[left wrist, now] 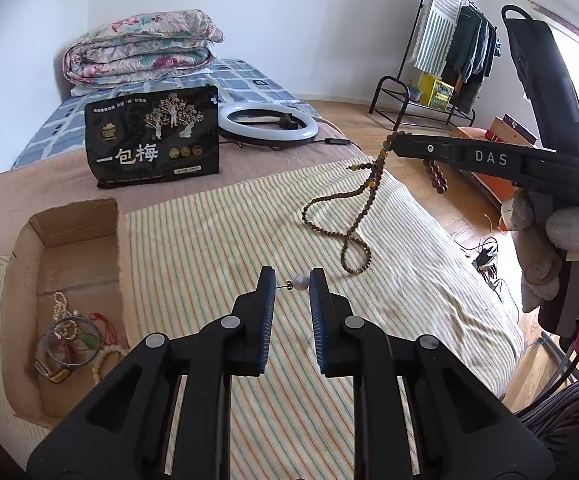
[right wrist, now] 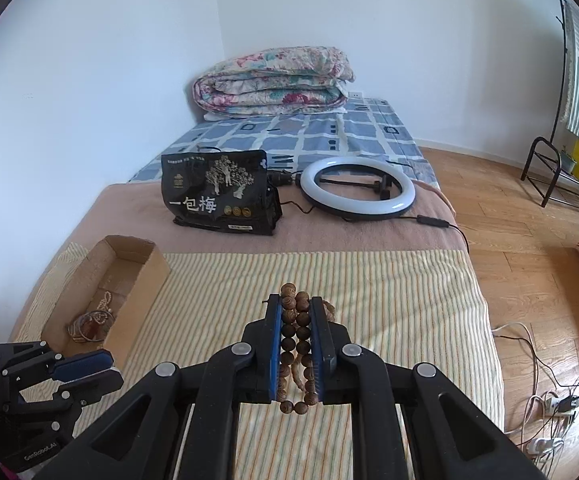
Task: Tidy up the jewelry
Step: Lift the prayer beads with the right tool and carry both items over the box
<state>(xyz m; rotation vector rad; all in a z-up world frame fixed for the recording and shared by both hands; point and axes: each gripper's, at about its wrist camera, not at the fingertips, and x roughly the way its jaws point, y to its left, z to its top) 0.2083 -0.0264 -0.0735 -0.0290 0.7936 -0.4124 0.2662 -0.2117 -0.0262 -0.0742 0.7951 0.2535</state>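
Note:
My left gripper (left wrist: 292, 277) is shut on a pearl stud earring (left wrist: 300, 282), pinched at its tips above the striped cloth (left wrist: 217, 248). Its post points toward the left finger. My right gripper (right wrist: 295, 300) is shut on a string of brown wooden beads (right wrist: 294, 340), bunched between its blue pads. In the left wrist view the right gripper (left wrist: 395, 145) sits at the upper right, and the long bead string (left wrist: 370, 186) dangles from it in loops over the cloth. An open cardboard box (left wrist: 77, 216) (right wrist: 137, 276) at the left holds several bangles, bracelets and pearl strings. The left gripper (right wrist: 113, 370) shows beside that box.
All this lies on a bed. A black snack bag (right wrist: 221, 196) and a ring light (right wrist: 357, 188) with its cable lie further back, a folded floral quilt (right wrist: 273, 80) behind them. Right of the bed are wood floor, a clothes rack (left wrist: 445, 52), an orange box and cables.

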